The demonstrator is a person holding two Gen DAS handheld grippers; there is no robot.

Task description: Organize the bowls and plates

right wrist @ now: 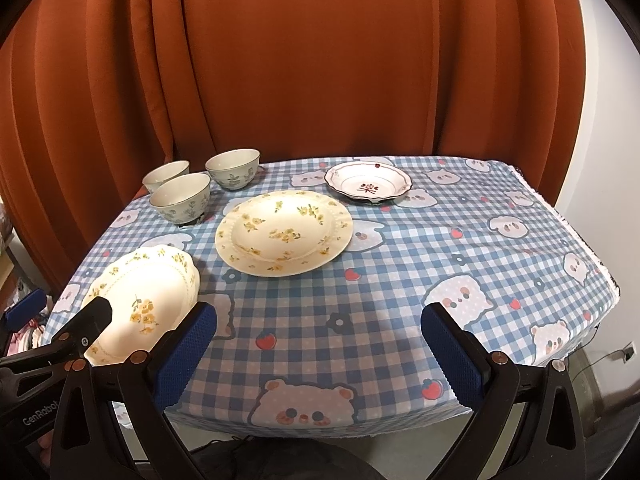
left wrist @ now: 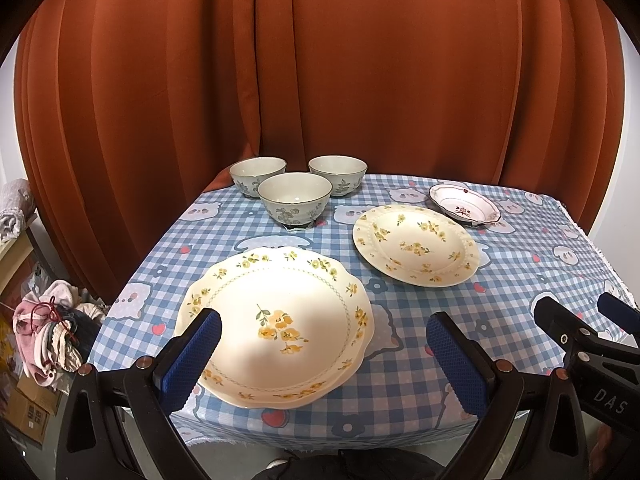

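Note:
A large scalloped plate (left wrist: 280, 324) (right wrist: 140, 300) with yellow flowers lies at the table's near left. My left gripper (left wrist: 324, 360) hangs open above its near edge, nothing between the fingers. A round yellow-flowered plate (left wrist: 416, 246) (right wrist: 284, 232) lies mid-table. Behind it sits a small white dish (left wrist: 464, 203) (right wrist: 368, 181) with a red flower. Three grey-green bowls (left wrist: 295, 200) (right wrist: 180, 196) cluster at the far left. My right gripper (right wrist: 320, 354) stands open over bare cloth near the front edge; it also shows in the left wrist view (left wrist: 576, 316).
A blue checked tablecloth (right wrist: 400, 280) with bear prints covers the table. An orange curtain (left wrist: 320, 80) hangs close behind. Bundled clothes (left wrist: 48, 336) and cardboard boxes (left wrist: 32, 408) sit on the floor to the left. The table drops off at the right edge (right wrist: 592, 272).

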